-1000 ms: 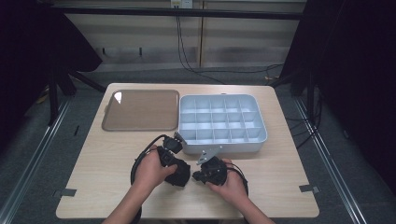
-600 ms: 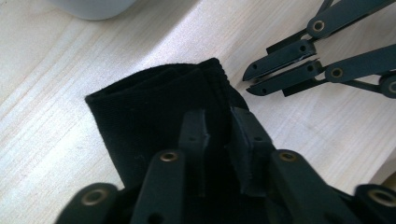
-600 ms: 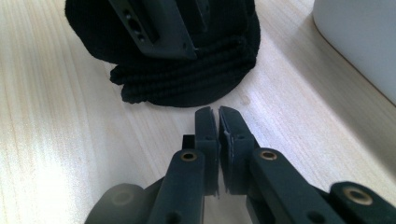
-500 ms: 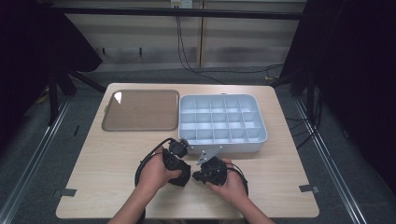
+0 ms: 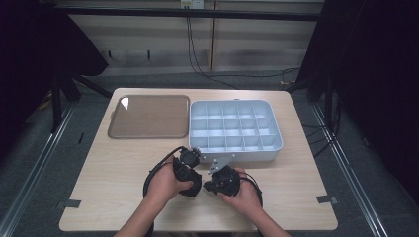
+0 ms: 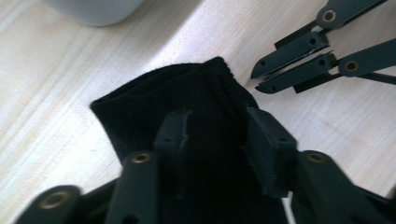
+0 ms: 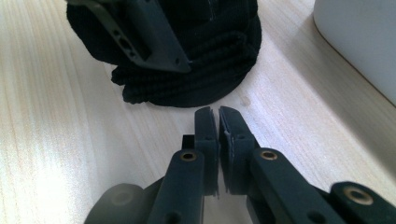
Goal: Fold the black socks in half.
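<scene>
Letting go of a black knitted cloth [image 6: 187, 107] near the front edge of the worktop [image 5: 99, 197], just short of the grey divided box [image 5: 234, 129]. Left hand-held gripper [image 6: 217, 135] low over it, jaws just been opening, cloth between them. Right hand-held gripper [image 7: 215, 116] alongside, pressed together, empty. Next, probably lifting clear

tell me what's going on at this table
A person works a tool in each hand over a black knitted cloth on the wooden table, near a grey divided box and a brown tray. The left tool has just been opening, its jaws standing either side of the cloth. The right tool is shut on nothing, just short of the cloth.
</scene>
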The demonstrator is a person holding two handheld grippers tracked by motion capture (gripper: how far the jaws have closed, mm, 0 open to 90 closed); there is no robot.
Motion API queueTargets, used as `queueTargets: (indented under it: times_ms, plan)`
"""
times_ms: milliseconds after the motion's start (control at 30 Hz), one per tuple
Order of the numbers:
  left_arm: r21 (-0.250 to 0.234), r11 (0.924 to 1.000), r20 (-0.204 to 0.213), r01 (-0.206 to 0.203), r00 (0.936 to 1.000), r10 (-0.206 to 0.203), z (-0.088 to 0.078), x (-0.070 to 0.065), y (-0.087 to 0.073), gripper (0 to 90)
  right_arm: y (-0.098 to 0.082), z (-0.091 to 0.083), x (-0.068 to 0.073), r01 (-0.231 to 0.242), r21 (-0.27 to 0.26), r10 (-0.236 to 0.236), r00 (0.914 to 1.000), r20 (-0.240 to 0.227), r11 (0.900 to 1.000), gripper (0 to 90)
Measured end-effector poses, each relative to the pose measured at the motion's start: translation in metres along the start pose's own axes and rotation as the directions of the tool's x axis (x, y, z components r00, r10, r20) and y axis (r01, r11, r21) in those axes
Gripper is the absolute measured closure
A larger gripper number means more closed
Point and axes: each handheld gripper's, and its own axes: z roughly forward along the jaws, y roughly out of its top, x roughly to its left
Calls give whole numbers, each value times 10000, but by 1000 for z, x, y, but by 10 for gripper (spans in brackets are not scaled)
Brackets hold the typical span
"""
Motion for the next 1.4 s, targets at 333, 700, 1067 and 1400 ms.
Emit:
queueTargets:
  times_ms: [333,700,1067,1400]
  plan:
    - [44,10000,-44,48,10000,-47,-2,0,0,561,0,0,0,-9,-21,9,10000,14,10000,860]
    - [-90,9987,1,499,9988,-499,-20,8,-3,507,1,0,-1,-17,18,17,10000,-10,10000,857]
    - [-420,9957,-96,827,9965,-832,-33,13,-2,493,1,0,0,-66,55,67,10000,-37,10000,858]
    - [-515,9914,-295,1199,9921,-1216,-37,23,-6,501,2,2,1,-53,-11,53,10000,-29,10000,858]
